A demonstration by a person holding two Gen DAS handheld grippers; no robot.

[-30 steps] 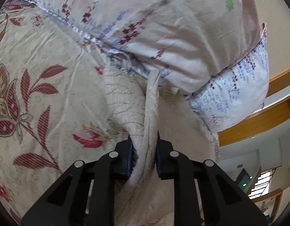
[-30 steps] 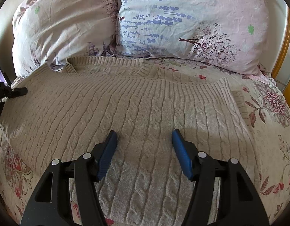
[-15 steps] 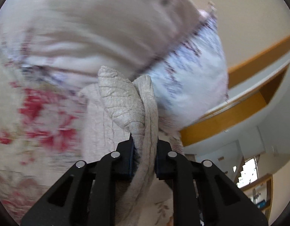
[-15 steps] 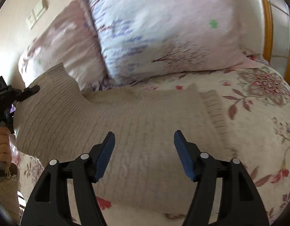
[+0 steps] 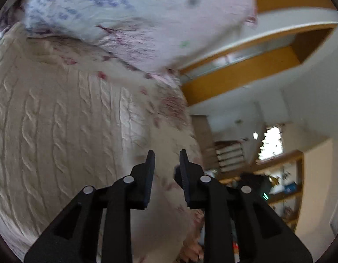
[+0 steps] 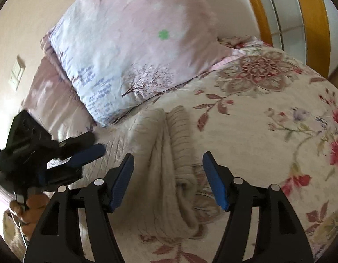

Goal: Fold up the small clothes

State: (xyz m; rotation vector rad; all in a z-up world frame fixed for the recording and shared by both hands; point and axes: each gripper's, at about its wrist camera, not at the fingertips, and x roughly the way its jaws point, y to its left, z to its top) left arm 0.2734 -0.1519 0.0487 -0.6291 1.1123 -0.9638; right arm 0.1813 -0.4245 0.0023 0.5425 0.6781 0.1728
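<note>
A beige cable-knit sweater [image 5: 48, 131] lies on the floral bedspread [image 6: 267, 120]. In the right wrist view its sleeve [image 6: 175, 153] lies bunched and folded across the body, right in front of my right gripper [image 6: 169, 164], which is open and empty just above it. My left gripper [image 5: 166, 160] has its jaws slightly apart and holds nothing; it hovers over the sweater's right edge. It also shows in the right wrist view [image 6: 87, 151] at the left, above the sweater's body.
Two pillows [image 6: 136, 50] with a purple print lean at the head of the bed, just behind the sweater. An orange wooden bed frame [image 6: 311, 22] runs along the far right. Shelves and a window [image 5: 272, 144] lie beyond the bed's edge.
My left gripper carried the sleeve over the sweater's body, then let it go and opened. My right gripper swung right, toward the folded sleeve, and stayed open.
</note>
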